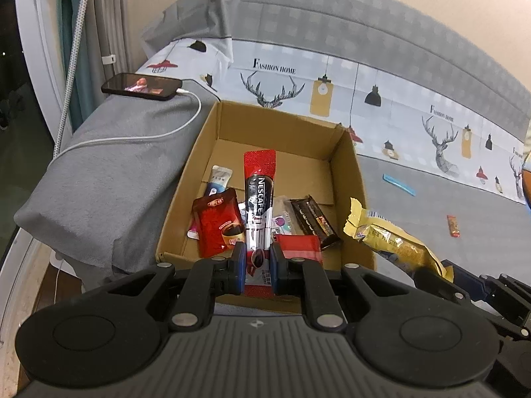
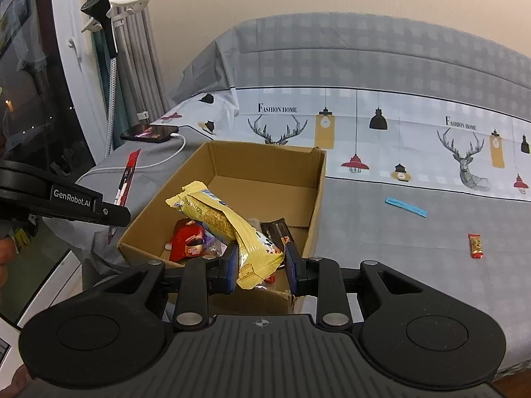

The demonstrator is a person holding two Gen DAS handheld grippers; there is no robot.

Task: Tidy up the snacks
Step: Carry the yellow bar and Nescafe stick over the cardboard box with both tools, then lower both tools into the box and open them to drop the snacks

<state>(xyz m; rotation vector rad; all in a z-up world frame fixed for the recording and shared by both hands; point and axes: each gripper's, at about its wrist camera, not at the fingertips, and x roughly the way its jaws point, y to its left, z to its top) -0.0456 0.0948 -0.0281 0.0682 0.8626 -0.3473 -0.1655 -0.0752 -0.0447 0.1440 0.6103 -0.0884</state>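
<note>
Two packets are in my tongs at once, and both hang over the near end of the cardboard box (image 1: 345, 152), so the coming drops turn on how each packet lies against the box mouth. Starting at the left: my left gripper (image 1: 258, 265) is clamped on the lower end of the coffee stick (image 1: 259, 195), whose long axis runs straight away from the jaws, top end toward the far wall of the box. It sits above the red pouch (image 1: 217, 222) and the dark bars (image 1: 313, 220) already lying inside, so I judge it falls lengthwise onto that pile if I let go here. Moving right, my right gripper (image 2: 262, 265) is closed on the lower end of the yellow snack bag (image 2: 225, 222); the bag slants up and to the left from the jaws. In the left view its free end reaches over the box's right wall, so this one is closer to the rim and needs the more careful release. Further right, still out on the grey bedspread (image 2: 381, 232), lie a blue stick (image 2: 406, 206) and a small red bar (image 2: 475, 246), both nearer my right hand than my left.
</note>
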